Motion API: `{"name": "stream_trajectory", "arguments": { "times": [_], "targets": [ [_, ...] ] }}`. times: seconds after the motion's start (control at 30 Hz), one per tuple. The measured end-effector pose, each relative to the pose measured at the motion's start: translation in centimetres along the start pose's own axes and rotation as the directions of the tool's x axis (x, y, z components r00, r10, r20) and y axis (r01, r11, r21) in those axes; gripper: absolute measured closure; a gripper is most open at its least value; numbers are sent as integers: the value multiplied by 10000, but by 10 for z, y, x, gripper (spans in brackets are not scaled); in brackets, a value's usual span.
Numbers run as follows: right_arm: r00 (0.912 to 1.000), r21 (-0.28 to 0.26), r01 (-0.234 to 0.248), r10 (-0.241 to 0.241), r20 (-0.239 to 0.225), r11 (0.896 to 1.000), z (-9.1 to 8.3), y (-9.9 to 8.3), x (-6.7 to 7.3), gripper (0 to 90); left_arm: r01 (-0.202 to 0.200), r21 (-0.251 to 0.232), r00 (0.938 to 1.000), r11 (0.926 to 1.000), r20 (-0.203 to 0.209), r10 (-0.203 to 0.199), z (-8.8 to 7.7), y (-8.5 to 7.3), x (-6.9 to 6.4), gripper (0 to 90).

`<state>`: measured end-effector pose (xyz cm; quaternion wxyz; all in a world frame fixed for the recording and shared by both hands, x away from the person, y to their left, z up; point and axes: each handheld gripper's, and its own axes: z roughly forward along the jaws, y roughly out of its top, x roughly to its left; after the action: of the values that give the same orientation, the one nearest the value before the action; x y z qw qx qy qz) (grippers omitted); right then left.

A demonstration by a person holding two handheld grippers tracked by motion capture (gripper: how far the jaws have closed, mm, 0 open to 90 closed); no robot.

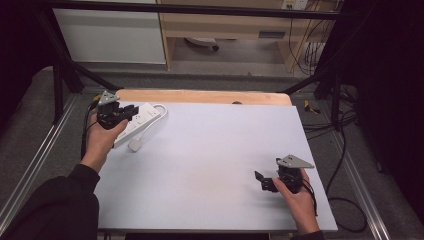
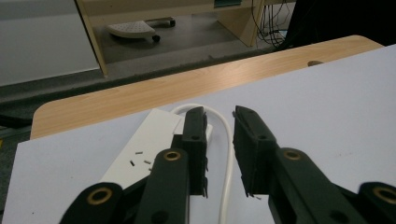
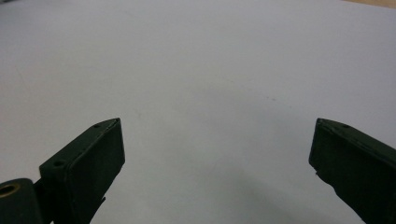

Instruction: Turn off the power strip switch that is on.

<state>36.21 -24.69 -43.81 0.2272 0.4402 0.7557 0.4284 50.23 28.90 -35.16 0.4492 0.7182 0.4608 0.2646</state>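
Left gripper [image 1: 131, 111] is at the far left corner of the table, over the white power strip [image 1: 142, 120]. Its jaws stand a narrow gap apart and straddle the strip's white cable [image 2: 227, 154]; in the left gripper view the cable runs up between them and loops back to the strip's end. Not clamped yet, as far as I can judge. The gap looks free on both sides of the cable, but the lower part of the jaws hides the contact line, so I hedge on that. I read the placement as lining up to take the cable or the strip's end, low and near the table.

Right gripper [image 1: 263, 181] is near the right front edge, well apart from the strip. Its jaws are spread wide and hold nothing, with bare white table sheet [image 3: 201, 74] ahead of them in the right gripper view. It seems parked out of the way while my left does the work.

The white plug [image 1: 135, 145] lies on the sheet just beside the strip's near side, unplugged, cable trailing.

Count: one power strip, one cable, one plug, two grippers. The wooden tabletop [image 1: 200, 96] shows as a band beyond the sheet.
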Motion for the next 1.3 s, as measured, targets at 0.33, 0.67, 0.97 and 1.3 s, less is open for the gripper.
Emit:
{"name": "stream_trajectory", "arguments": {
  "times": [0.33, 0.67, 0.97, 1.3],
  "targets": [
    [10000, -15, 71, -71, 11, 10000, 0, 0, 0, 38, -23, -4, 10000, 10000, 50, 23, 8, 1, 1, 807],
    [10000, 35, 86, -86, 29, 10000, 0, 0, 1, 38, 17, 88, 10000, 10000, 35, -18, 18, -3, 4, 848],
    [10000, 14, 67, -67, 39, 10000, 1, 0, 1, 38, 99, 201, 10000, 9997, -7, -99, 25, -7, 10, 866],
    [10000, 19, 62, -62, 25, 10000, 1, 0, 1, 38, 124, 409, 9999, 9991, -107, -120, 31, -11, 15, 893]
  ]
}}
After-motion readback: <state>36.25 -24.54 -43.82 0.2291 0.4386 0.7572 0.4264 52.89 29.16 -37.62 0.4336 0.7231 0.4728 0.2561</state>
